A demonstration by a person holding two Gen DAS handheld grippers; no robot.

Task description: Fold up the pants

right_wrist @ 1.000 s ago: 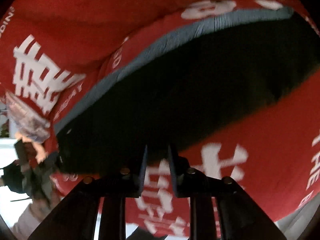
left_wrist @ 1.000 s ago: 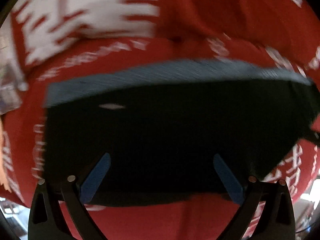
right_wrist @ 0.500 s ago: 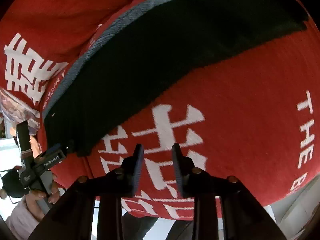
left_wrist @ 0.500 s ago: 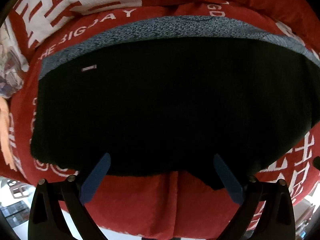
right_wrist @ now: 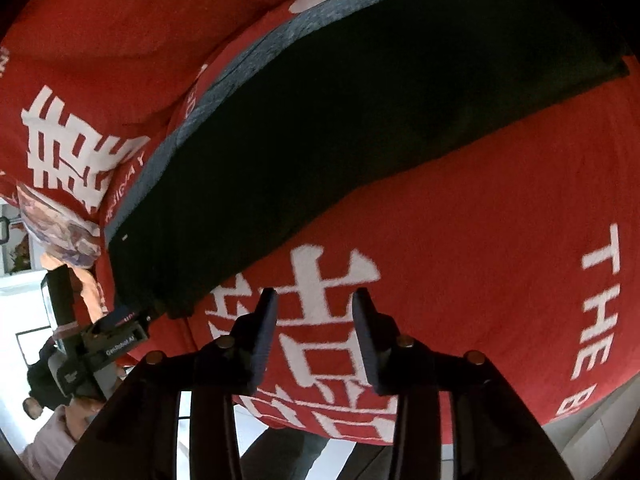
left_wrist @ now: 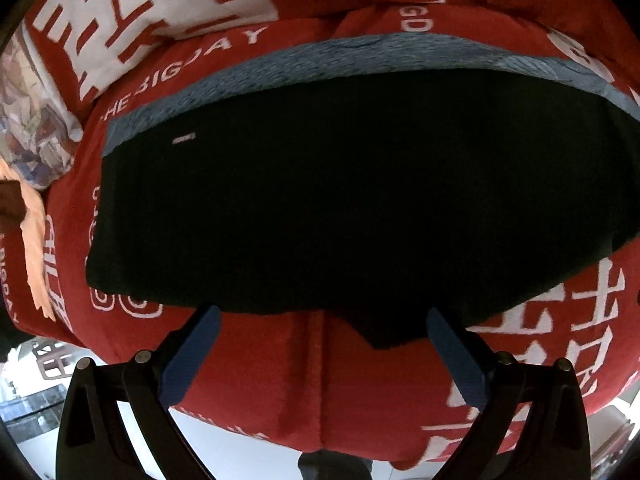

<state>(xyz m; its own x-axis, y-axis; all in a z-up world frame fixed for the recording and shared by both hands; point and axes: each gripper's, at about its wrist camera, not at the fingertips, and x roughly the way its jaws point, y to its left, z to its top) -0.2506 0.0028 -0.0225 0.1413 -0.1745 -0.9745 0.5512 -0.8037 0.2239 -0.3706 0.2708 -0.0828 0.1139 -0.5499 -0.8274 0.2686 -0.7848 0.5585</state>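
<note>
Black pants (left_wrist: 320, 200) lie folded flat on a red blanket (left_wrist: 320, 380), with a grey waistband (left_wrist: 340, 56) along their far edge. My left gripper (left_wrist: 320, 314) hovers open and wide over the pants' near edge, its blue pads empty. In the right wrist view the pants (right_wrist: 340, 120) stretch diagonally, waistband (right_wrist: 256, 56) on the far side. My right gripper (right_wrist: 315, 296) hangs over a white character on the blanket (right_wrist: 480, 240), clear of the pants; its jaws are opening with nothing between them. The left gripper (right_wrist: 120, 316) shows at the pants' left corner.
A patterned cushion (left_wrist: 32, 120) and an orange cloth (left_wrist: 36, 248) lie at the blanket's left side. The blanket's near edge drops off to pale floor (left_wrist: 224, 456). A person's dark trouser legs (right_wrist: 280, 456) stand at that edge, and a hand (right_wrist: 80, 412) holds the left gripper.
Both grippers have drawn back toward the blanket's near edge. The right gripper, narrow at the pants' edge before, now stands wider over bare blanket. The left gripper stays open.
</note>
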